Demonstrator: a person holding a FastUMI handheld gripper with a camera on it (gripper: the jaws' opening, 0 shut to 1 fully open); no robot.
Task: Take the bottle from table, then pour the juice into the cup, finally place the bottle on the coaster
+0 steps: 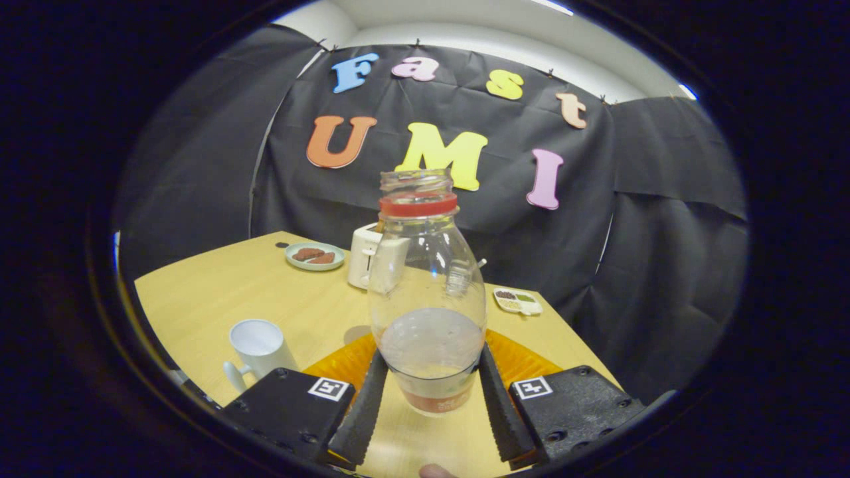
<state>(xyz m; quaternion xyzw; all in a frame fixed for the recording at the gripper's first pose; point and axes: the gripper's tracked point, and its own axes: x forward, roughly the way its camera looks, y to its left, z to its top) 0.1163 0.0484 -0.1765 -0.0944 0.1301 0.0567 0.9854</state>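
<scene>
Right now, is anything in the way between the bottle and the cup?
Nothing visible. The gripper is shut on the bottle; the cup stands beside it on bare table. The toaster sits well beyond.

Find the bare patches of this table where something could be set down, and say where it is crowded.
Free: the wooden table between the white mug and the plate of snacks. Also the strip between the sectioned dish and the orange coaster. Crowded: the gripper, shut on the bottle, with the toaster behind.
</scene>
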